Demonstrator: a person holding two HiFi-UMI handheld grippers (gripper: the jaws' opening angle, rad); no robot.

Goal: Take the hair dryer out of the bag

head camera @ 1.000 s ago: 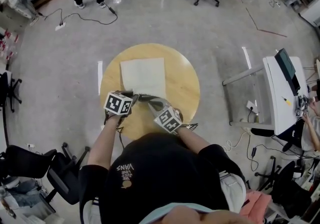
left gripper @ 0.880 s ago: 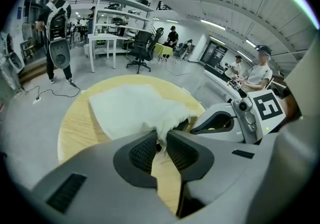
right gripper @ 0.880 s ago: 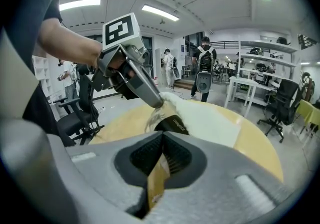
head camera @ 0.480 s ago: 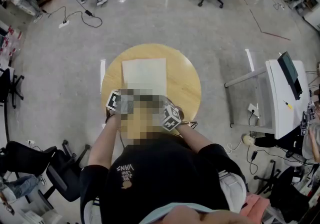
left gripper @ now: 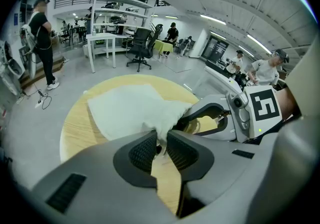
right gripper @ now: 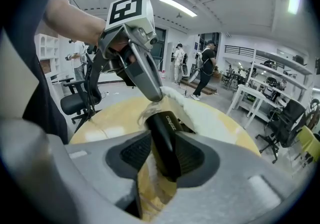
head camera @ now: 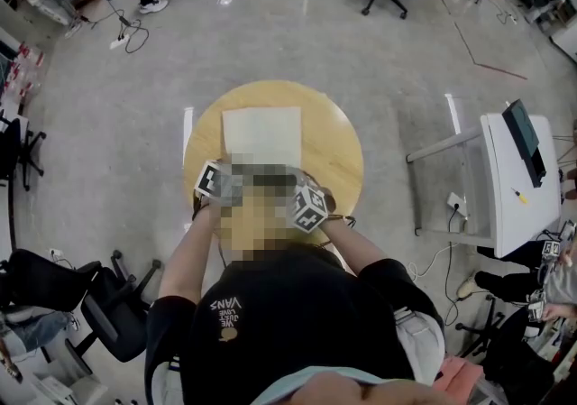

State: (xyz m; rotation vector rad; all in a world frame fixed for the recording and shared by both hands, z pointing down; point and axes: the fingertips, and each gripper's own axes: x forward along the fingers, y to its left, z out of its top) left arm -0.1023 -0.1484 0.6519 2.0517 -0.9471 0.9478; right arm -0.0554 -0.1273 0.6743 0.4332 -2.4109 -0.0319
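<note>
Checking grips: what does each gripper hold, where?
Left gripper pinches the white bag by its near edge. Right gripper, jaws just opening, straddles the hair dryer; grip unclear.

The clearest wording is "VANS", printed in white on the person's black shirt (head camera: 306,313), just on the near side of the round wooden table (head camera: 338,151). It appears upside down in the head view. A few smaller white lines sit beside it, too small to read.

In the right gripper view, a short white brand word runs along the black barrel of the hair dryer (right gripper: 165,133) at the table's near edge. Its letters are too slanted to spell out with certainty.

Above that same near edge, the left cube (head camera: 213,181) and the right cube (head camera: 311,207) carry black-and-white square marker patterns, which are coded patterns, not letters or numbers.
</note>
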